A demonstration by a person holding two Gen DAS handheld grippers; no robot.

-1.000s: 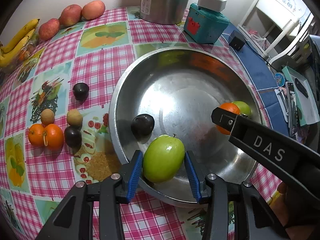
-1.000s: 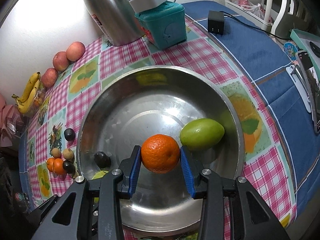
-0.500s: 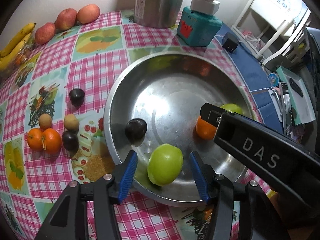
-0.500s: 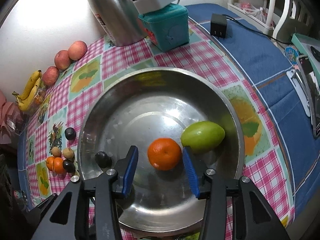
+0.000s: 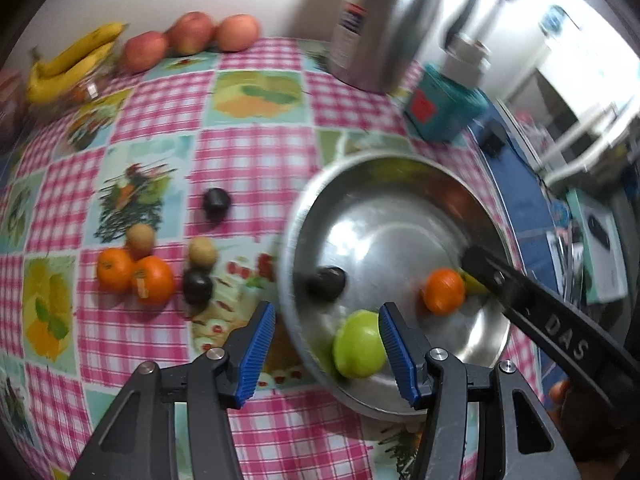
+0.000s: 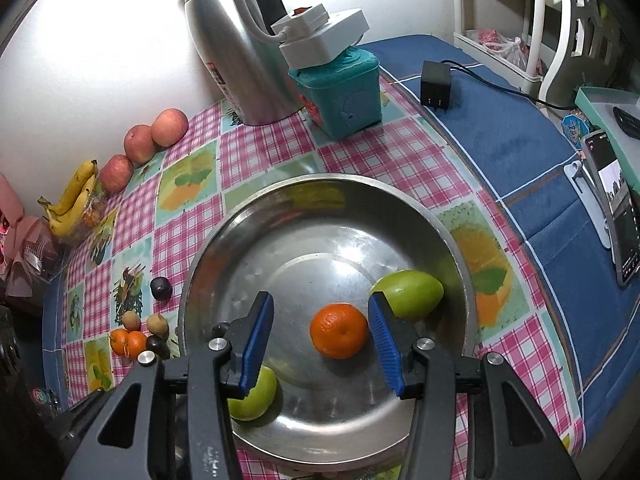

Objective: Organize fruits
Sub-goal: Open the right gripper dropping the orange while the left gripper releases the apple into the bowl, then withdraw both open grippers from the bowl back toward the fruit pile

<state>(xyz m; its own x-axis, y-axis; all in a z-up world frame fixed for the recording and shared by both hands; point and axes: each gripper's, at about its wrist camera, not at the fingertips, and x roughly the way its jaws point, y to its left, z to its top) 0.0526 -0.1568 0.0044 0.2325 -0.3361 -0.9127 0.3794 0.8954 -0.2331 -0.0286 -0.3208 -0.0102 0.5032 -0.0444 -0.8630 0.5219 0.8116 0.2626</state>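
A large steel pan point(image 5: 400, 184) point(image 6: 320, 188) holds a green fruit point(image 5: 358, 348) point(image 6: 256, 394), an orange point(image 5: 443, 291) point(image 6: 339, 330), a dark plum point(image 5: 327, 283) and a second green fruit point(image 6: 408, 294). My left gripper point(image 5: 326, 348) is open and empty, over the pan's near left rim, the green fruit by its right finger. My right gripper point(image 6: 320, 336) is open and empty, with the orange lying free between its fingers. On the cloth left of the pan lie two oranges point(image 5: 136, 276), two brown fruits point(image 5: 202, 251) and two plums point(image 5: 216, 202).
Bananas point(image 5: 68, 68) and three apples point(image 5: 188, 36) lie along the far wall. A steel thermos point(image 6: 236, 48) and a teal box point(image 6: 340, 88) with a power strip stand behind the pan. A charger point(image 6: 435, 84) and a phone point(image 6: 612, 208) lie on the blue cloth to the right.
Both grippers opened and drew back: the left let go of the green fruit, the right let go of the orange. Both fruits now rest in the pan. The left gripper has swung left.
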